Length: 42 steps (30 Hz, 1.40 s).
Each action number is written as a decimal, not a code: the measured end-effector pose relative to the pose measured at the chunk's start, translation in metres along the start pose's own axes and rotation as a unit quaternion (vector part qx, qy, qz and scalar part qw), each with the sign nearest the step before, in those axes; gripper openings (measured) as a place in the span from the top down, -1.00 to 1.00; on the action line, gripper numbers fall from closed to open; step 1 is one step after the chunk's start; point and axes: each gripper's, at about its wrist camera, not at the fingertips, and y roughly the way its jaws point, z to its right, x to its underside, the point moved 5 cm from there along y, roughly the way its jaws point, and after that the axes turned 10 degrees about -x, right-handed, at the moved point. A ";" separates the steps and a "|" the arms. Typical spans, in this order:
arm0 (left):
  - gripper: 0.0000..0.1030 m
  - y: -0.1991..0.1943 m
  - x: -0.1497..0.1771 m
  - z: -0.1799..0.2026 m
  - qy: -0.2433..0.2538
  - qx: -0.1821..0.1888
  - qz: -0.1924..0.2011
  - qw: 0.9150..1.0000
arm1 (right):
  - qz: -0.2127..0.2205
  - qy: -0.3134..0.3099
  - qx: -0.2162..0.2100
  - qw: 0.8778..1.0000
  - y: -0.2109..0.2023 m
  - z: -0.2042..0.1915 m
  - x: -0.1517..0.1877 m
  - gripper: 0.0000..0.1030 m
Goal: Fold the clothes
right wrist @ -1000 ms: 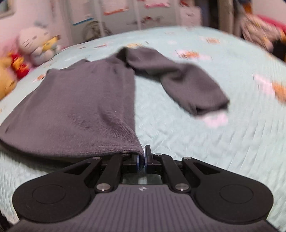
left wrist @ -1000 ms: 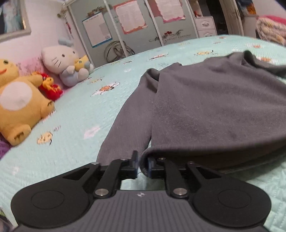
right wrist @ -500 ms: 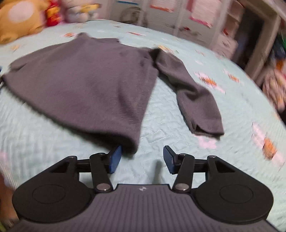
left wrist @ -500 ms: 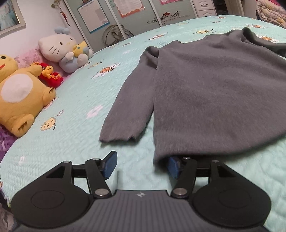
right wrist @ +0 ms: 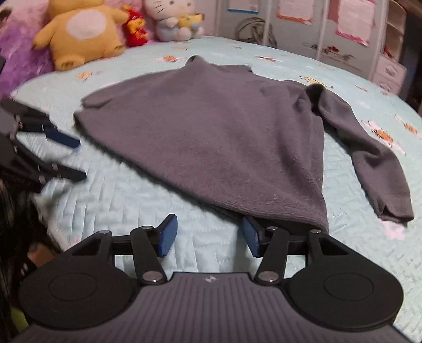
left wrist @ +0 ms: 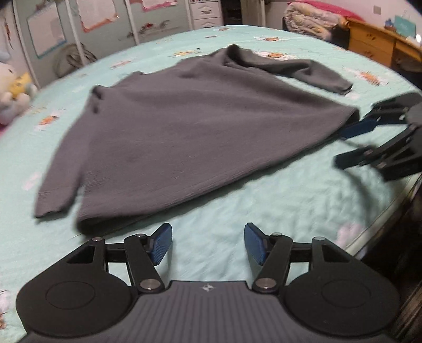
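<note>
A dark grey sweater point(left wrist: 190, 132) lies spread flat on the mint quilt, hem towards me and both sleeves out to the sides. My left gripper point(left wrist: 207, 241) is open just short of the hem's left corner, with nothing between its fingers. It also shows at the left edge of the right wrist view as the left gripper point(right wrist: 71, 157). My right gripper point(right wrist: 209, 236) is open too, its right pad close to the hem of the sweater point(right wrist: 224, 137). From the left wrist view the right gripper point(left wrist: 348, 145) sits beside the hem's right corner.
A yellow plush point(right wrist: 79, 29), a small red toy point(right wrist: 135, 29) and a white cat plush point(right wrist: 174, 18) sit at the head of the bed. Wardrobe doors point(left wrist: 100, 15) and a wooden dresser point(left wrist: 374, 44) stand behind. The bed's edge point(left wrist: 390, 211) drops away on the right.
Both grippers were shut on the sweater's hem a second ago; both have opened, let go and drawn back. The sweater now lies flat on the quilt.
</note>
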 end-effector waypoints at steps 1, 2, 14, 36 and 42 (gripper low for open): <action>-0.24 0.003 -0.003 0.004 -0.002 0.008 -0.002 1.000 | 0.002 0.007 -0.009 1.000 0.001 0.000 0.000 -0.08; -0.24 0.005 -0.006 0.008 -0.005 0.016 -0.004 1.000 | 0.003 0.009 -0.012 1.000 0.002 0.000 -0.001 -0.09; -0.26 0.011 -0.011 0.013 -0.015 0.039 -0.021 0.999 | -0.003 -0.014 -0.027 1.000 0.010 0.001 -0.005 -0.13; -0.28 0.019 -0.040 0.046 0.020 0.103 0.028 0.994 | 0.101 0.197 -0.114 0.969 0.039 0.064 -0.047 -0.25; -0.28 0.032 -0.054 0.026 -0.008 0.109 0.031 0.994 | 0.090 0.236 -0.120 0.960 0.054 0.076 -0.042 -0.25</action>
